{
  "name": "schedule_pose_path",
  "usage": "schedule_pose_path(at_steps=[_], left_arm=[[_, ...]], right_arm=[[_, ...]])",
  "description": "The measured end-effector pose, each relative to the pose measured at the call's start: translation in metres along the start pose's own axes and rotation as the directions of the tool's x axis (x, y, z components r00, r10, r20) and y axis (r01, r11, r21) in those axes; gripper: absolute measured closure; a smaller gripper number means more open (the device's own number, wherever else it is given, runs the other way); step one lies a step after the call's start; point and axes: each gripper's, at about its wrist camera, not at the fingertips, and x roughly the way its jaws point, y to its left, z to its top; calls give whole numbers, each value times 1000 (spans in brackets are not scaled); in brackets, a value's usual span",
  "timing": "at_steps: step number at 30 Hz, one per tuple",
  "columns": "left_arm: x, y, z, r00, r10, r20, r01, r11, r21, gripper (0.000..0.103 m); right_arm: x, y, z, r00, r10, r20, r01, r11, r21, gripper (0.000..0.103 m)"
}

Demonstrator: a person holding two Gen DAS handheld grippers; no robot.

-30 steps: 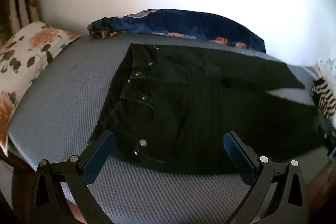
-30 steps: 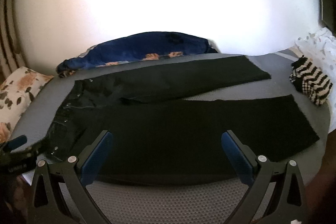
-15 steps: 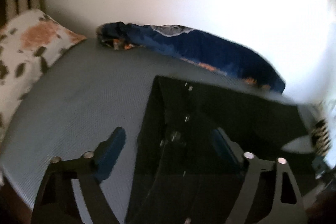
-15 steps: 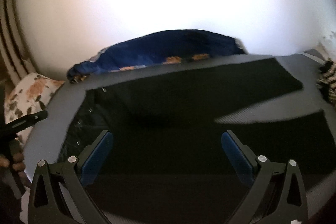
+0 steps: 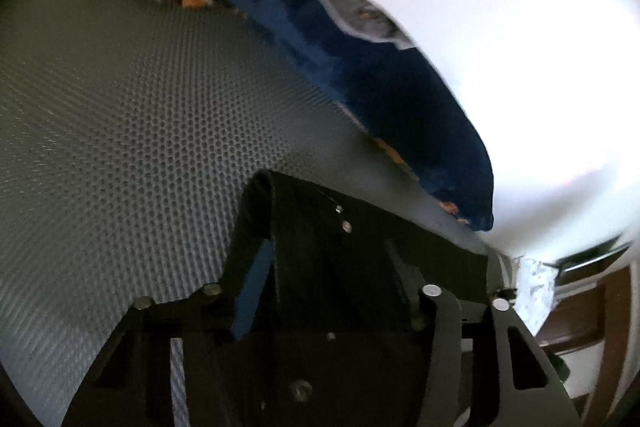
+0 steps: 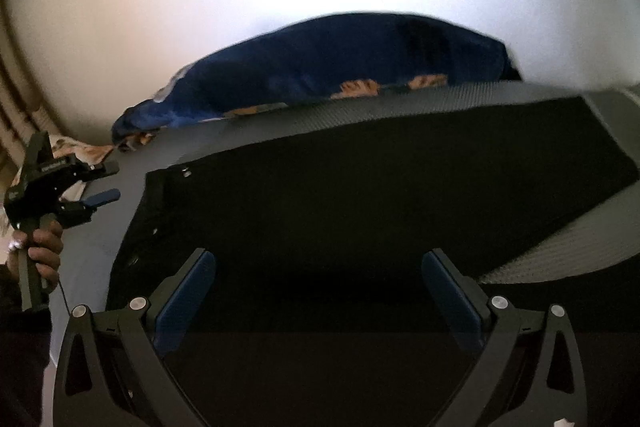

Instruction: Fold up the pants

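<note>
On the left, we bring our left gripper (image 5: 332, 279) down over the waistband corner of the black denim pants (image 6: 380, 211), which lie spread flat on the grey honeycomb-textured mattress cover (image 5: 132, 131), waist to the left and legs running off to the right. Its jaws have just been closing, and a raised fold of the waistband with its small metal studs stands between the blue pads (image 5: 250, 291); the picture is too dark and blurred for us to tell whether the pads already press on the cloth. Behind the pants, along the white wall, a rumpled dark blue blanket with orange flowers (image 6: 332, 67) lies clear of them.

Further right, our right gripper (image 6: 320, 295) hovers over the middle of the pants with its jaws spread wide and nothing between them. At the far left of that view we also see a hand (image 6: 38, 247) holding the left tool's handle.

We judge the denim fairly heavy and limp, yet thick at the seams, so it should drape rather than slide. The stiff waistband on the left and a leg's outer seam or hem on the right look like the firmest places to pinch; thin single layers would likely bunch.
</note>
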Motion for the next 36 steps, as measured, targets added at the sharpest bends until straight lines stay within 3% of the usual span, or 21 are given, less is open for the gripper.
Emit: schedule_pose_path(at_steps=[8, 14, 17, 25, 26, 28, 32, 36], left_arm=[[40, 24, 20, 997, -46, -58, 43, 998, -53, 62], [67, 13, 26, 987, -105, -120, 102, 994, -26, 74], [83, 6, 30, 982, -128, -138, 126, 992, -24, 74], [115, -7, 33, 976, -195, -96, 188, 979, -78, 74], [115, -8, 32, 978, -189, -88, 183, 980, -71, 79], [115, -15, 28, 985, -157, -68, 155, 988, -23, 93], [97, -29, 18, 979, -202, -21, 202, 979, 10, 95], [67, -66, 3, 968, -249, 37, 241, 960, 141, 95]], right_arm=[[35, -5, 17, 1000, -6, -19, 6, 1000, 8, 0], [52, 1, 26, 1000, 0, -24, 0, 1000, -23, 0], [59, 3, 30, 1000, 6, -27, -7, 999, -38, 0], [77, -1, 47, 999, 35, -31, -38, 995, -96, 0], [80, -3, 51, 999, 41, -32, -45, 993, -111, 0], [85, -5, 60, 999, 40, -35, -44, 989, -143, 0], [101, -15, 82, 993, 80, -85, -97, 971, -219, 0], [117, -21, 106, 980, 106, -171, -161, 922, -352, 3]])
